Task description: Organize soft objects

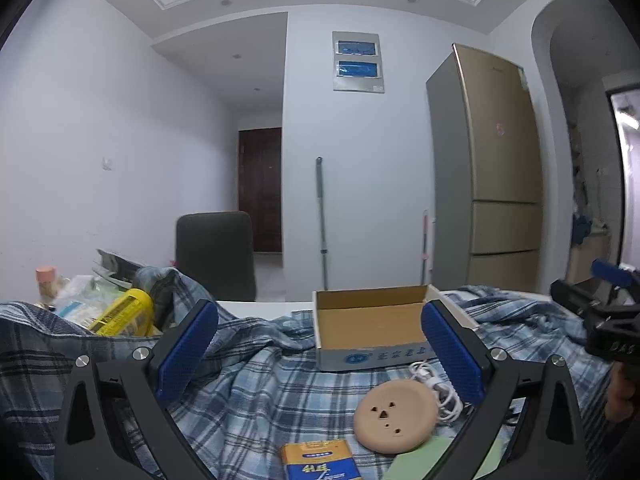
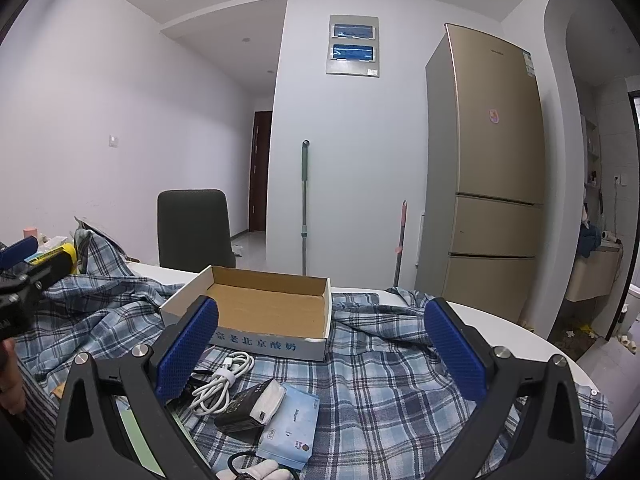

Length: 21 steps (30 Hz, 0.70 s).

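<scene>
A blue plaid shirt (image 1: 256, 380) (image 2: 392, 380) lies crumpled across a white table. On it stands an empty open cardboard box (image 1: 372, 322) (image 2: 256, 304). My left gripper (image 1: 320, 352) hovers open above the cloth, just before the box, nothing between its blue pads. My right gripper (image 2: 320, 352) is also open and empty, over the shirt to the right of the box. Near the box lie a coiled white cable (image 2: 224, 380) (image 1: 434, 390), a round tan disc (image 1: 394, 414), a dark device (image 2: 250, 406) and a light blue packet (image 2: 290, 424).
A yellow bottle (image 1: 124, 314), papers and a pink-capped jar (image 1: 45, 280) crowd the table's left end. A blue and yellow box (image 1: 316, 462) sits at the near edge. A dark chair (image 2: 194, 230) stands behind the table; a tall fridge (image 2: 488, 184) and mops are against the far wall.
</scene>
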Motion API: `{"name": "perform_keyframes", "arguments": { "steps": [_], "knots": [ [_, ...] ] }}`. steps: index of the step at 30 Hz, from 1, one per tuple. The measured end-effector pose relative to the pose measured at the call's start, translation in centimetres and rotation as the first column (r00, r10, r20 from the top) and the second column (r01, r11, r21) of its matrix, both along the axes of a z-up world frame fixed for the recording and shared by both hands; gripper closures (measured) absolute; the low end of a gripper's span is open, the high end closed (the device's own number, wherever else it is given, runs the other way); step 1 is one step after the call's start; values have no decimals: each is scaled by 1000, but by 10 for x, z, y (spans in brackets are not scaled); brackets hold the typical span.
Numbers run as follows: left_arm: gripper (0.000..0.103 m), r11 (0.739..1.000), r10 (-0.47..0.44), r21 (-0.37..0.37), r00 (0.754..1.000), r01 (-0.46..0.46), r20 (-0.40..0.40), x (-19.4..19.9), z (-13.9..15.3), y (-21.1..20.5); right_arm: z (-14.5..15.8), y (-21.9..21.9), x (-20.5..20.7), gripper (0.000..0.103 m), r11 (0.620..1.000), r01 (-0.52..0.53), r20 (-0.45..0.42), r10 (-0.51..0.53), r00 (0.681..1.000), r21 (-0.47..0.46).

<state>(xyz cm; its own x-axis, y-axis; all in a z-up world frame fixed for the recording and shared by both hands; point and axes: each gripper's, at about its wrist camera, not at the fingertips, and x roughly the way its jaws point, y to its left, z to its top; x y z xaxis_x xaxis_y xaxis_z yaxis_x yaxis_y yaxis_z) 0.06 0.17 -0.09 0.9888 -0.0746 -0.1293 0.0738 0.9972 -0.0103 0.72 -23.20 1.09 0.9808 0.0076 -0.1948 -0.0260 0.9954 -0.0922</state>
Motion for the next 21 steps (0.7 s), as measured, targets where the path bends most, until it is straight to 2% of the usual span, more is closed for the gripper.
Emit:
{"name": "perform_keyframes", "arguments": {
  "steps": [2,9,12,21],
  "knots": [
    [0,1000,-14,-16,1000,14,1,0,1,3,0,0,0,2,1000,2,-1,-2,1000,-3],
    [0,1000,0,2,1000,0,1,-1,1,1,1,1,1,2,1000,-1,5,1,1000,-1],
    [0,999,-18,37,999,20,-41,4,3,-3,0,0,1,2,1000,-3,4,3,1000,5],
    [0,999,-29,-26,999,28,-26,-2,8,8,-1,2,-1,2,1000,-9,5,9,1000,-8]
  ]
}}
